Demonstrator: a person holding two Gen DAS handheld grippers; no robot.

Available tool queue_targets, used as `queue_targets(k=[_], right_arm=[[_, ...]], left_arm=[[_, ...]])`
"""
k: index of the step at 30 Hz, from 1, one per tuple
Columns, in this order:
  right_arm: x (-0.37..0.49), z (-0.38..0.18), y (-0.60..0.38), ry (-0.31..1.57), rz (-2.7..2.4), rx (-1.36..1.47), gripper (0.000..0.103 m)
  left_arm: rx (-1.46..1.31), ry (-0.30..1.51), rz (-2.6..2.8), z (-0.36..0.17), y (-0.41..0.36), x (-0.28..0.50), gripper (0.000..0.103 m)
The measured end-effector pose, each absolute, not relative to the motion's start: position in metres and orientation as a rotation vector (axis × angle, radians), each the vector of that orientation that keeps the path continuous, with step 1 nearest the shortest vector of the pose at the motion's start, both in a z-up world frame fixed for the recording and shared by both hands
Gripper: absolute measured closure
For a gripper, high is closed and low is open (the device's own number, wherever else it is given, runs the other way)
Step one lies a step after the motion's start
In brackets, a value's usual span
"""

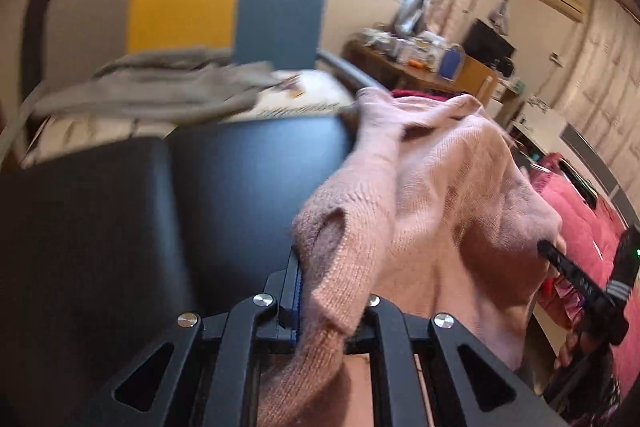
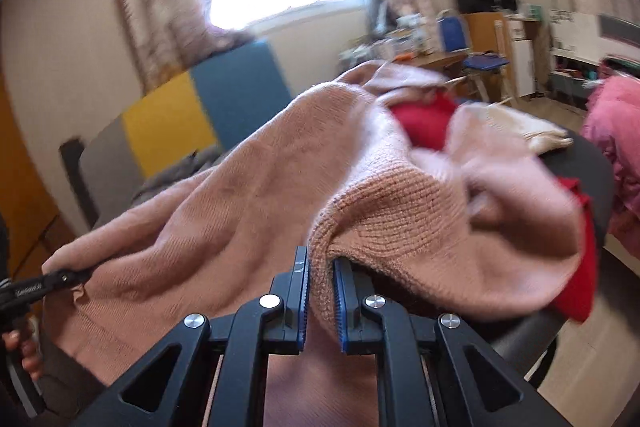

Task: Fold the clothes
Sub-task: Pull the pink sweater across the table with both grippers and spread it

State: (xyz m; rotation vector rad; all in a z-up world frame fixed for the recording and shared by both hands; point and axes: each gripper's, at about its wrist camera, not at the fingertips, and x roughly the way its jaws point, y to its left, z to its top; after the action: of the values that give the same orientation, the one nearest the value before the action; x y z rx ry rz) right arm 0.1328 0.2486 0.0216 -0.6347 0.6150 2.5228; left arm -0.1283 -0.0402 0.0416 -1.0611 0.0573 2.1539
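Observation:
A pink knitted sweater (image 1: 452, 195) hangs spread between my two grippers above a black padded surface (image 1: 248, 179). My left gripper (image 1: 320, 267) is shut on a ribbed edge of the sweater, which drapes over and hides the right finger. My right gripper (image 2: 321, 267) is shut on another ribbed edge of the pink sweater (image 2: 248, 195), the knit pinched between its blue pads. The right gripper (image 1: 548, 247) also shows at the right of the left wrist view, and the left gripper (image 2: 86, 273) at the left of the right wrist view. A hand (image 2: 24, 351) shows there.
A red garment (image 2: 424, 123) and a cream one (image 2: 532, 131) lie behind the sweater. A grey garment (image 1: 160, 91) lies on a bed with a yellow and blue headboard (image 1: 224, 7). A pink quilt (image 1: 576, 219) is at the right. A cluttered desk (image 1: 416, 63) stands under the window.

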Motion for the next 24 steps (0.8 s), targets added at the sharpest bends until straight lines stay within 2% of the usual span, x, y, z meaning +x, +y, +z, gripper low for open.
queue_targets(k=[11, 18, 21, 23, 24], right_arm=[[0.085, -0.024, 0.161, 0.596, 2.646, -0.981, 0.091], [0.048, -0.042, 0.107, 0.48, 2.749, -1.138, 0.091], [0.043, -0.047, 0.098, 0.468, 2.753, -1.203, 0.086], [0.045, -0.048, 0.105, 0.517, 2.737, -1.258, 0.073], [0.051, -0.045, 0.113, 0.547, 2.728, -1.272, 0.07]], left_arm=[[-1.229, -0.153, 2.347, -0.007, -0.231, -0.09, 0.093], [-1.297, -0.127, 2.463, -0.024, -0.311, -0.051, 0.092], [-1.354, -0.148, 2.426, -0.031, -0.324, -0.039, 0.09], [-1.353, -0.186, 2.407, -0.025, -0.331, -0.035, 0.085], [-1.34, -0.2, 2.408, -0.019, -0.335, -0.032, 0.085]])
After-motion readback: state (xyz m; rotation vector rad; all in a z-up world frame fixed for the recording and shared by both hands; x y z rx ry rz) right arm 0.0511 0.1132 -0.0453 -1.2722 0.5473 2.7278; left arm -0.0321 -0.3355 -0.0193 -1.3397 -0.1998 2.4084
